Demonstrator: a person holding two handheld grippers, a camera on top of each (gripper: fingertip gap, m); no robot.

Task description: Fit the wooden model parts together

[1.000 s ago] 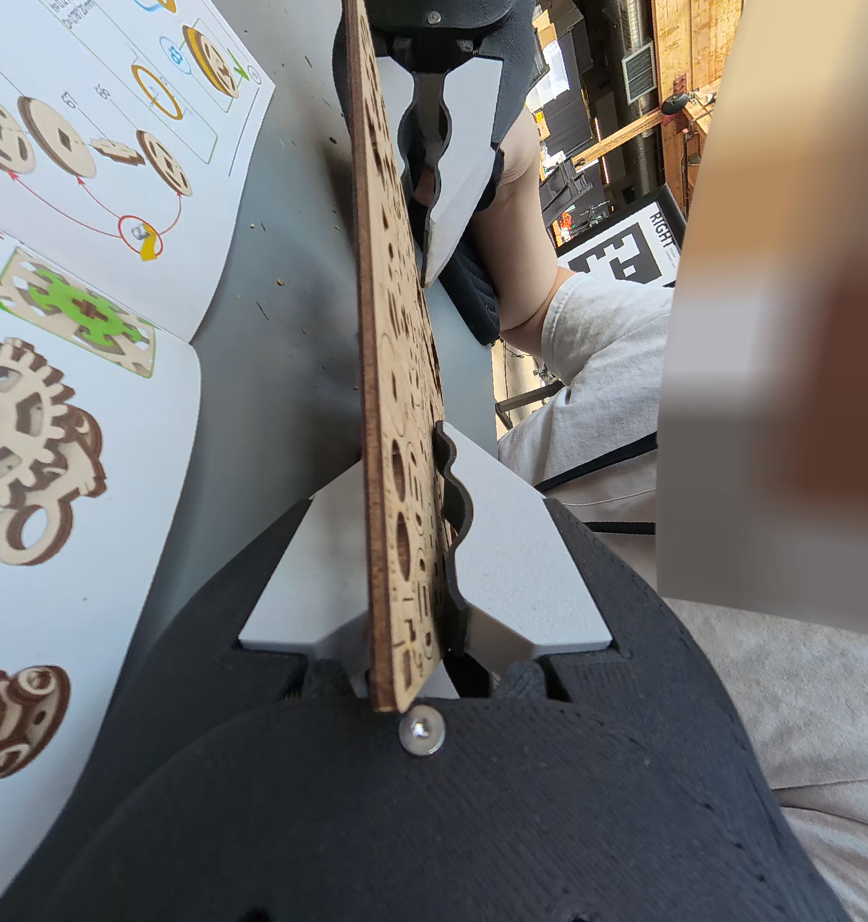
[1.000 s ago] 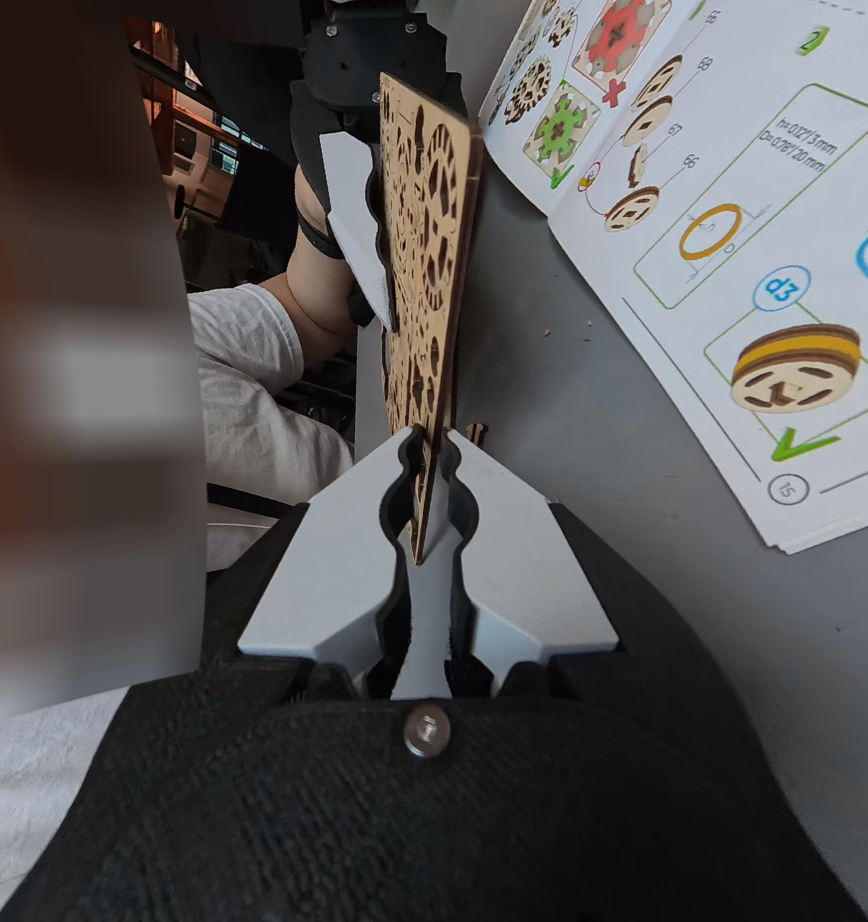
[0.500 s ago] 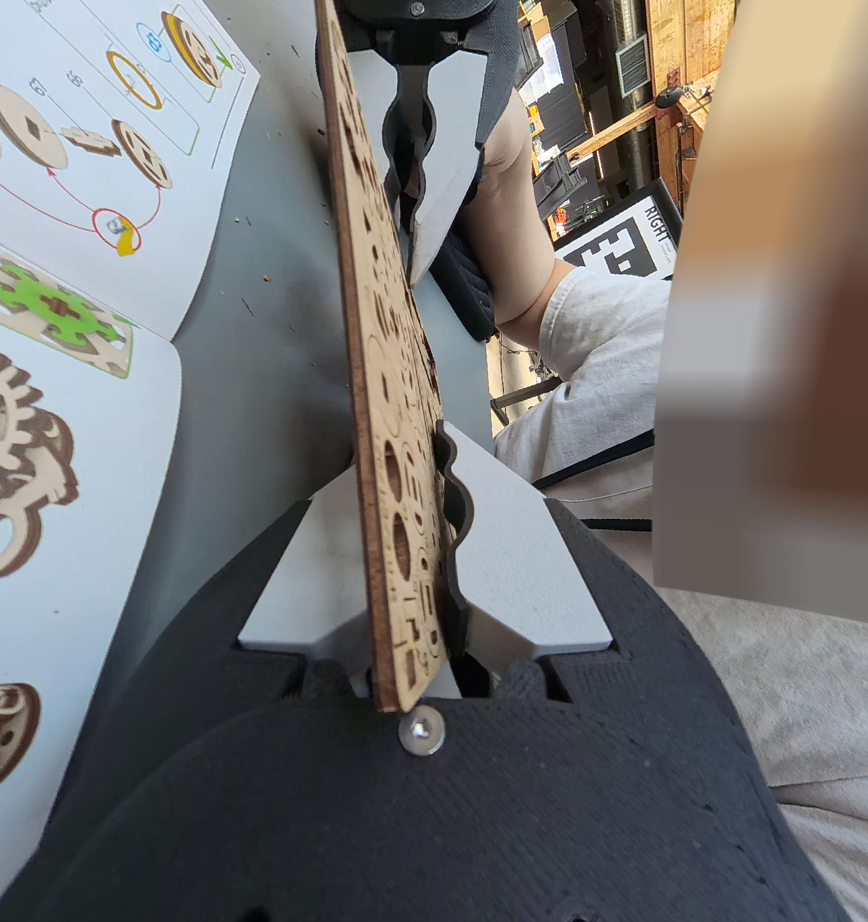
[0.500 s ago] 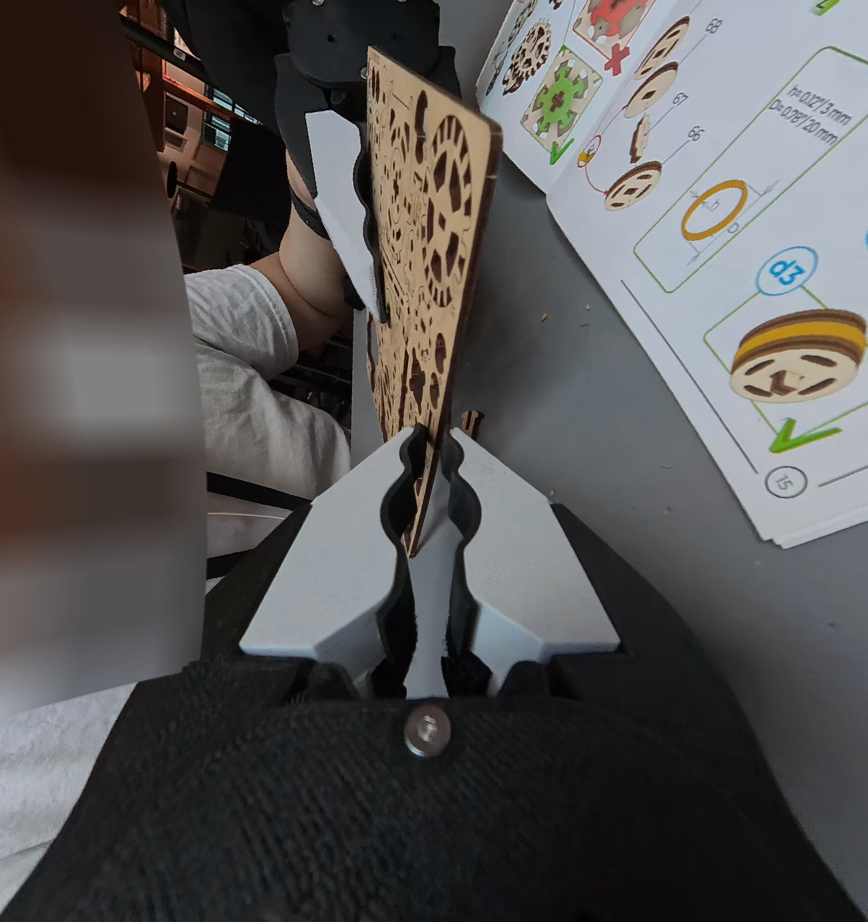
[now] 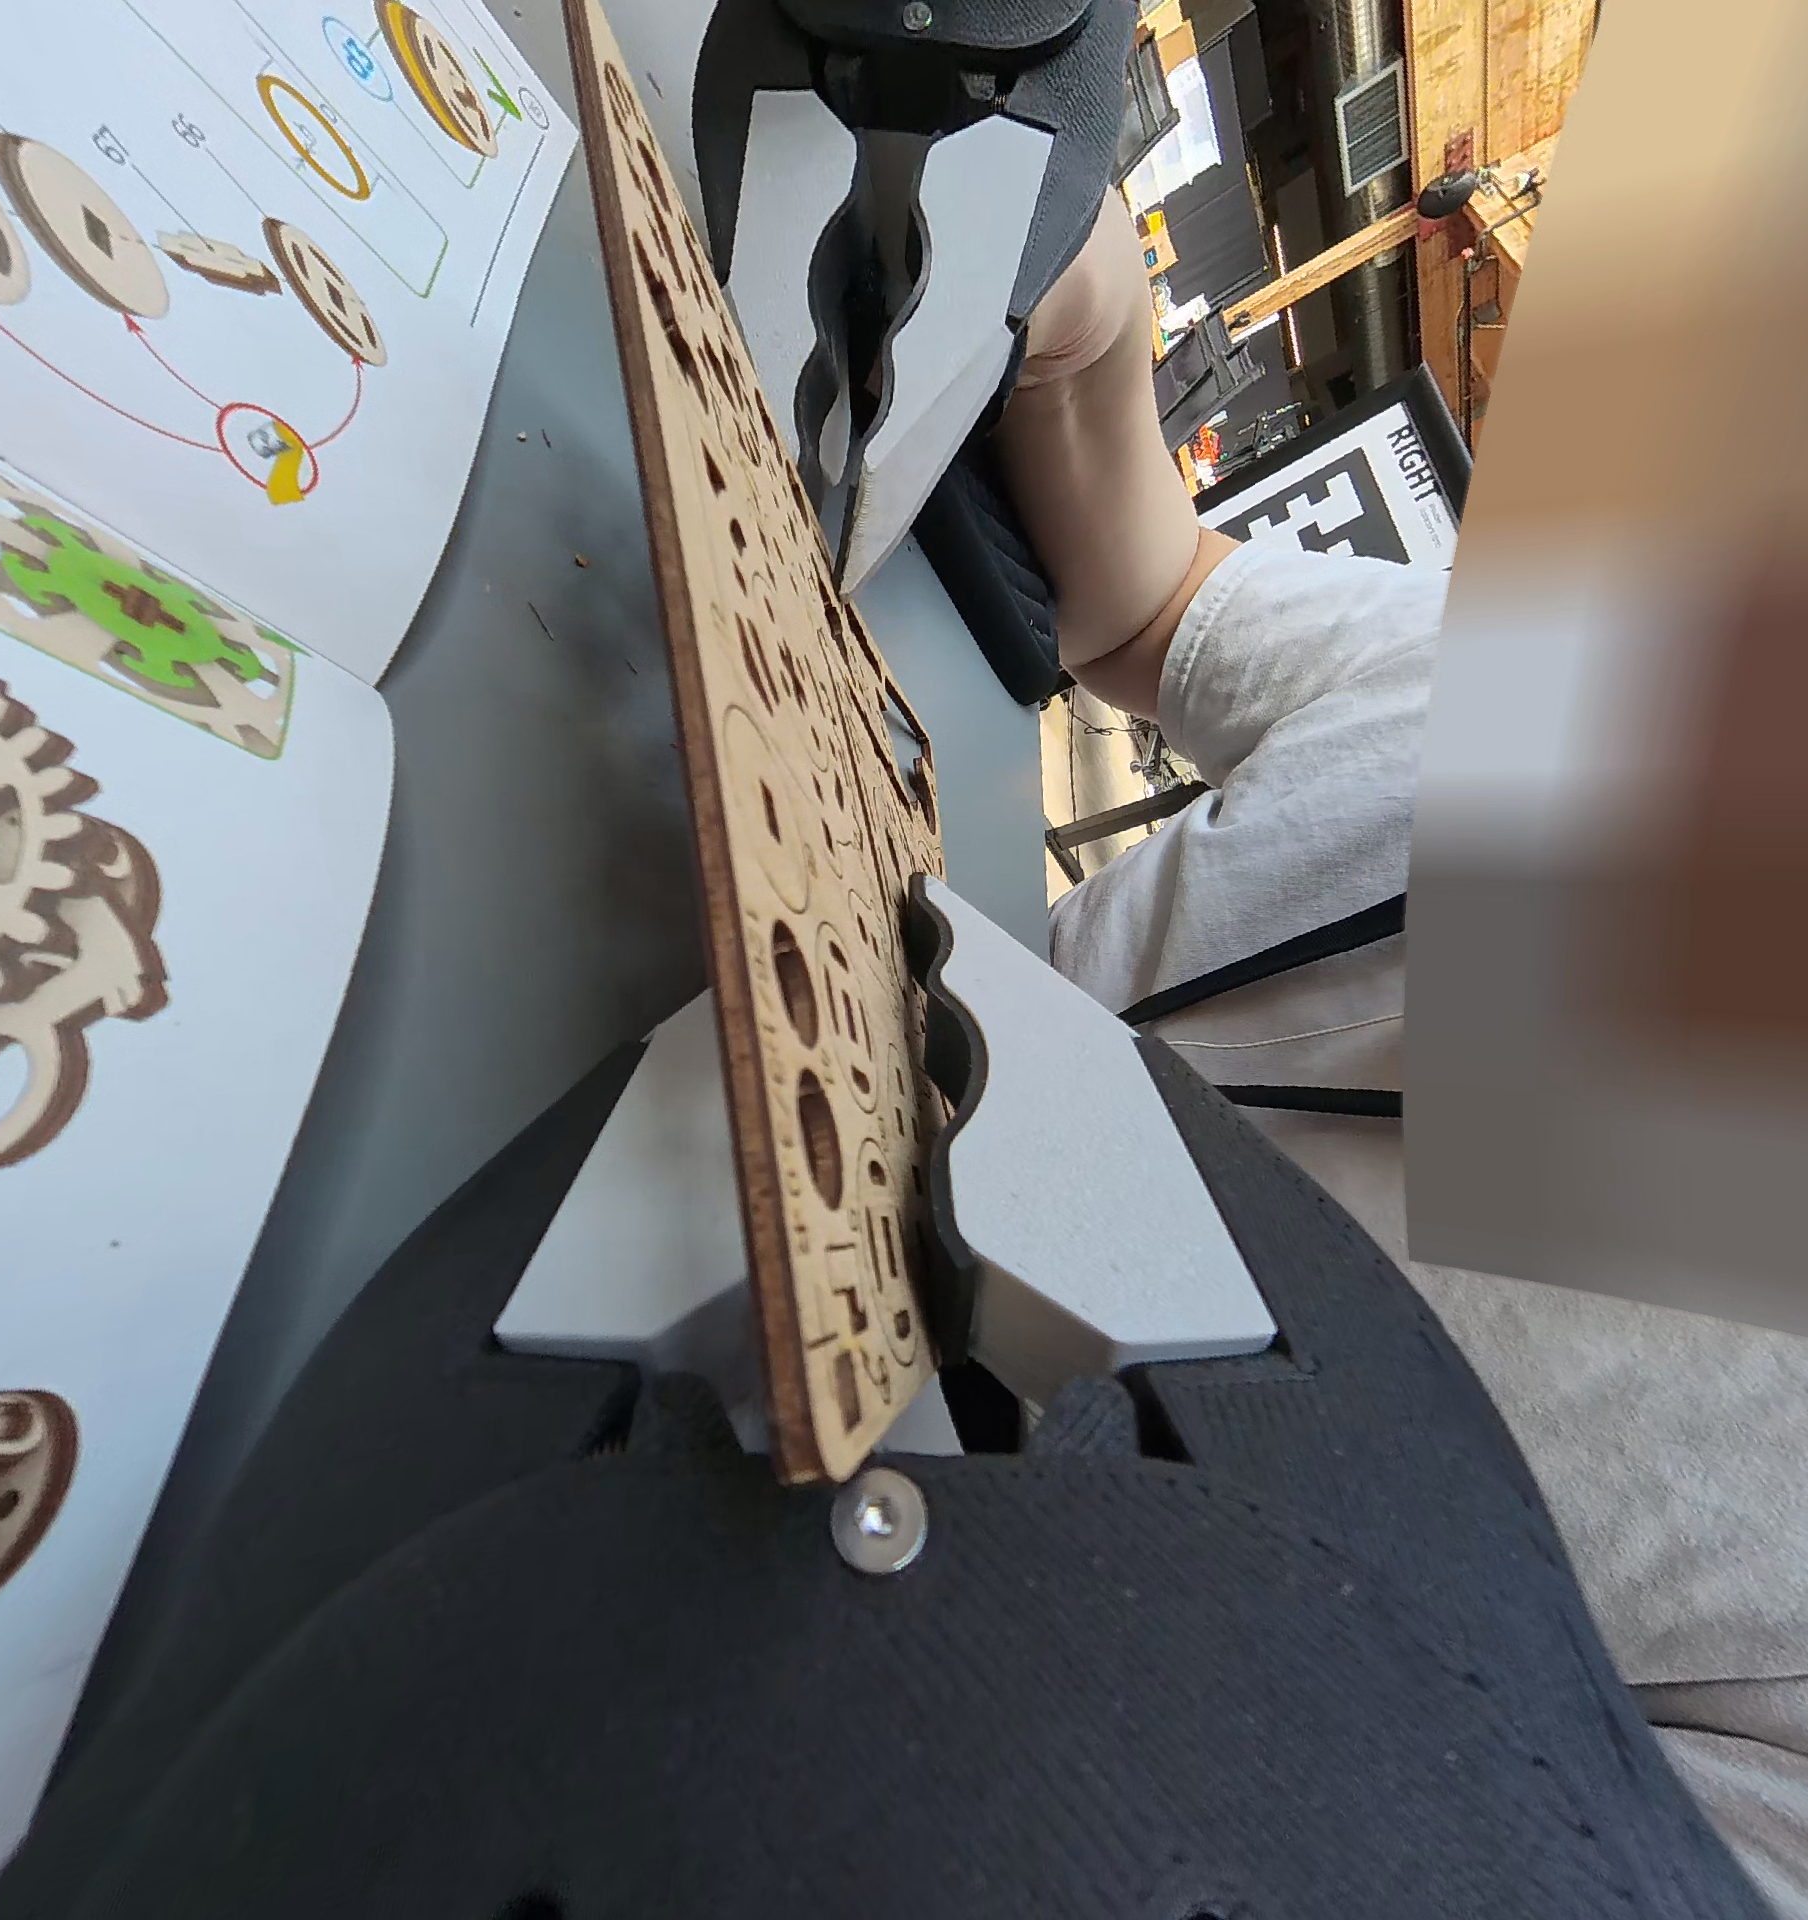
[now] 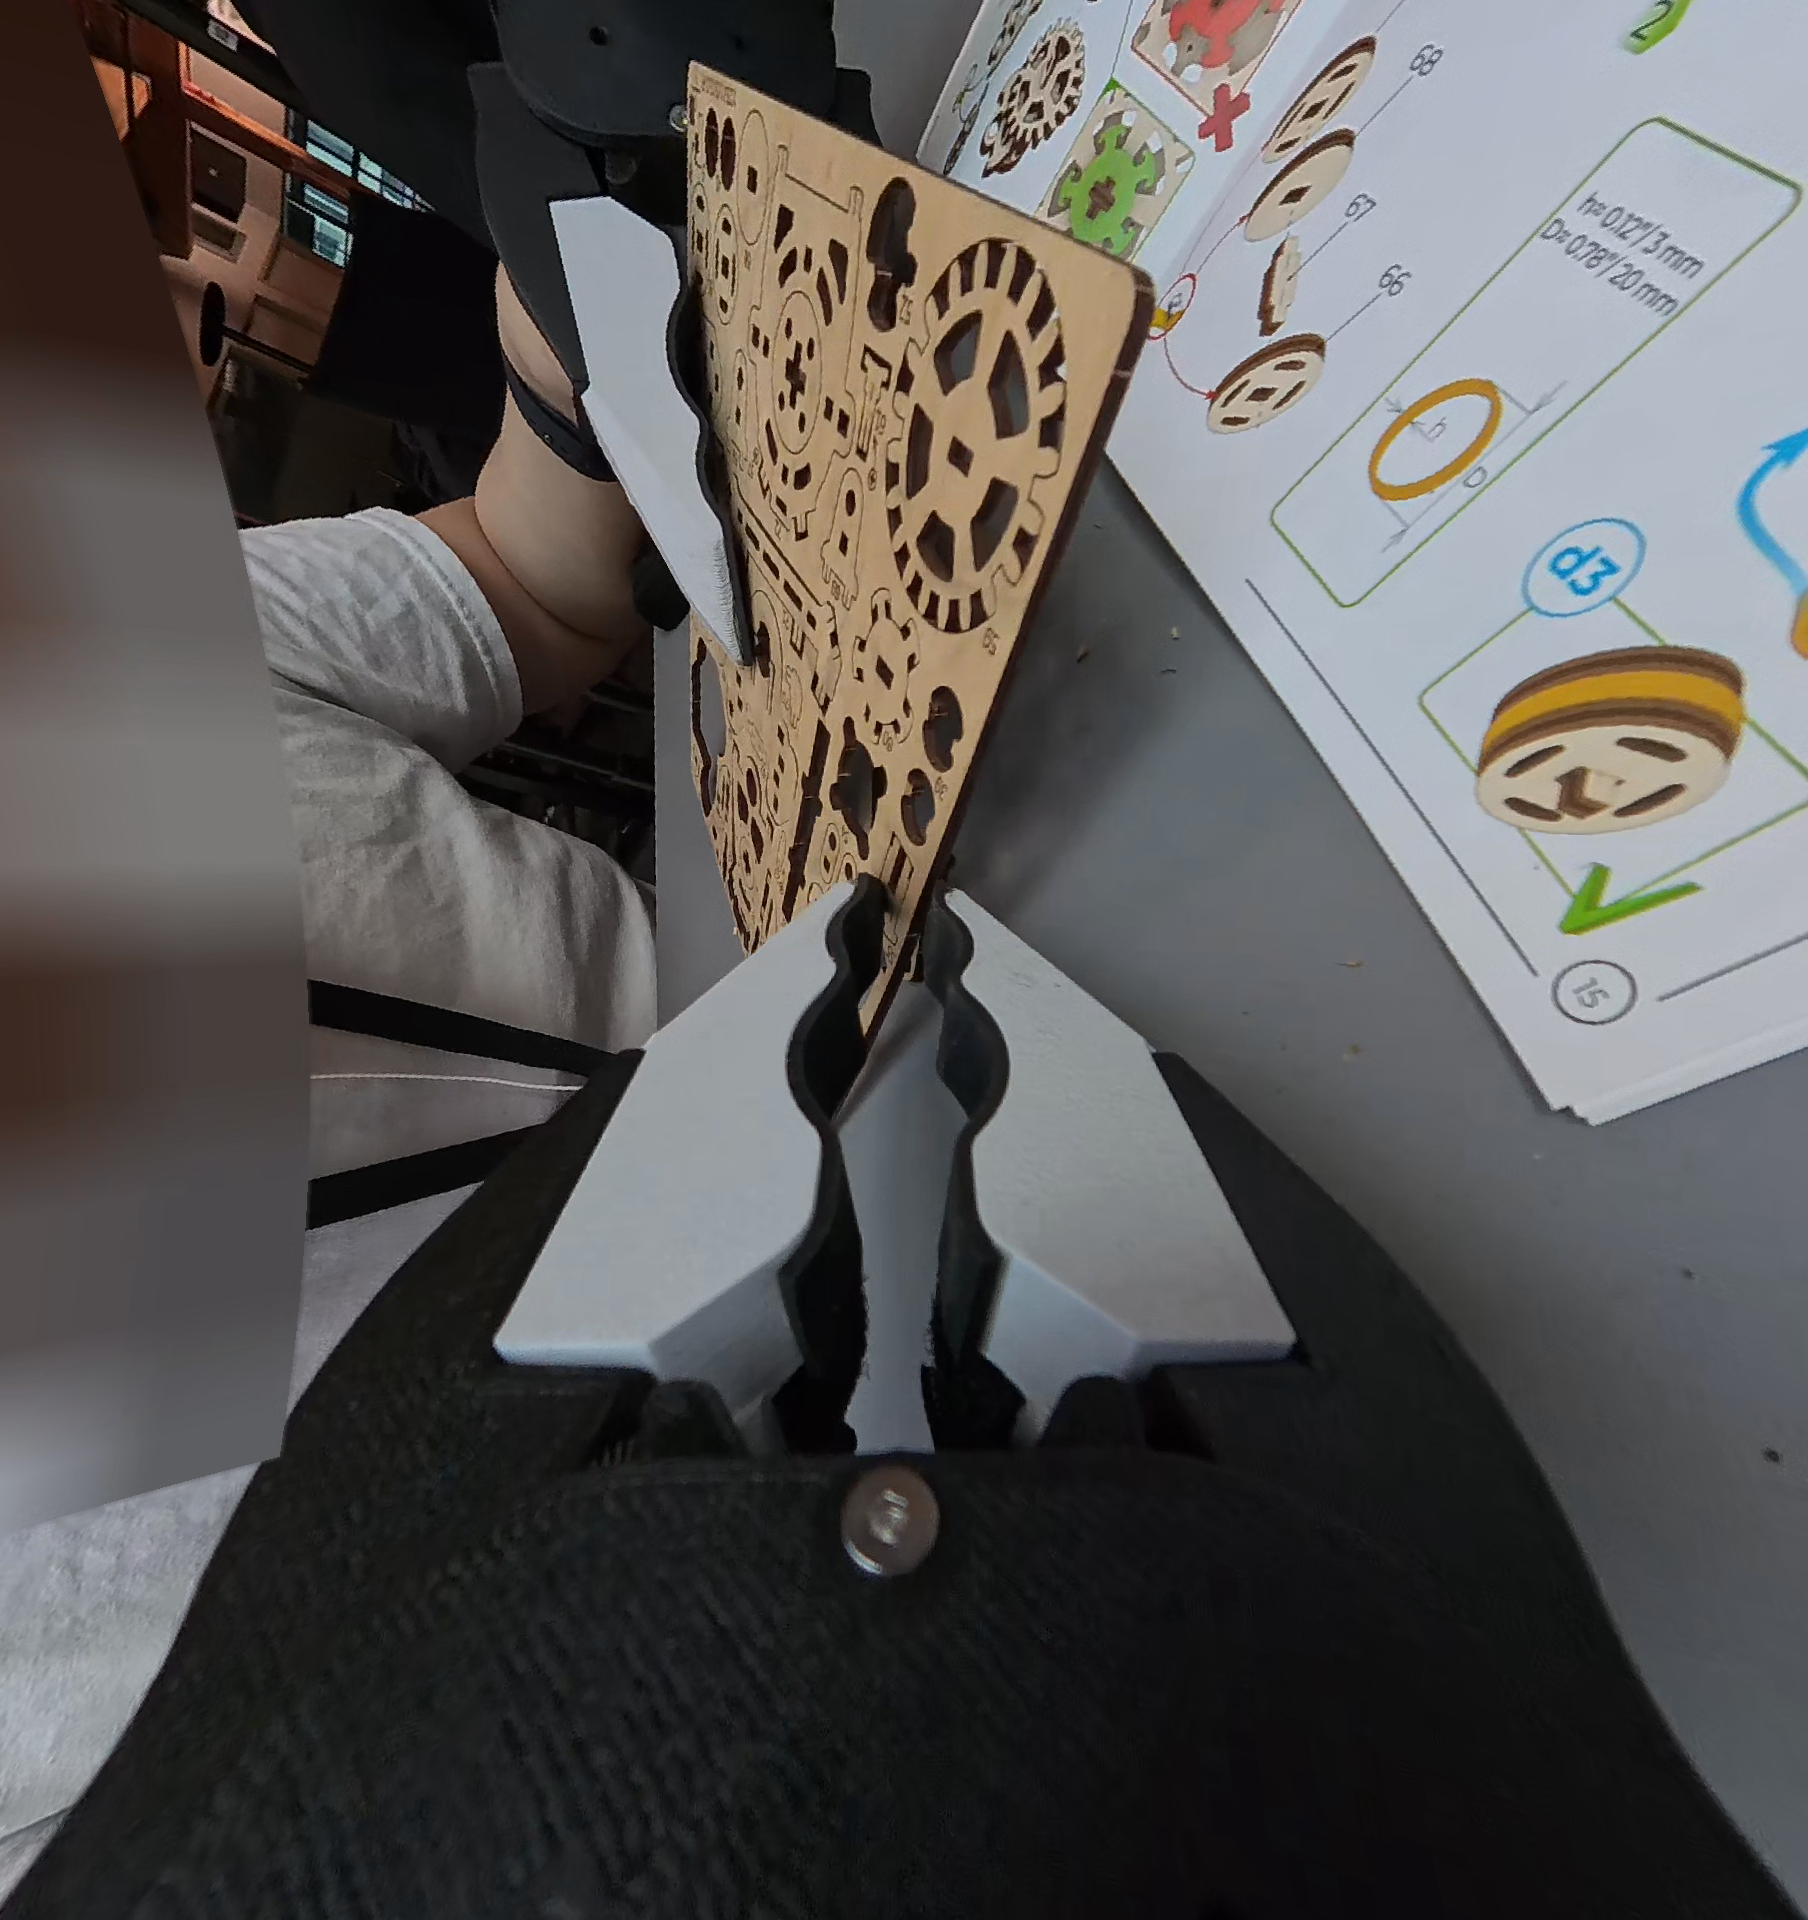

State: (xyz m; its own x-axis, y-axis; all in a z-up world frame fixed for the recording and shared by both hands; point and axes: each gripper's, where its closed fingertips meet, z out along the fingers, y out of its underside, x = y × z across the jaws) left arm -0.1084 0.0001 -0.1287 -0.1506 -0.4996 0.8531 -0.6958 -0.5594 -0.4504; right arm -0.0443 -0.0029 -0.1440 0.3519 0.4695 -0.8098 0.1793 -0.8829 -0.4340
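Left wrist view: the wooden sheet [image 5: 775, 831] of cut-out model parts stands on edge, deep between the fingers of the left hand-held gripper [image 5: 827, 1039], which is clamped on its near end. The right hand-held gripper [image 5: 869, 416] meets the sheet's far end. An instruction booklet [image 5: 152, 520] lies on the grey worktop [image 5: 526, 810].

Right wrist view: the sheet's [image 6: 879, 468] lower corner sits between the right hand-held gripper's [image 6: 895, 935] fingertips; the fingers are narrowly apart, and I cannot tell whether they pinch it. The left hand-held gripper [image 6: 692, 416] grips the far edge.
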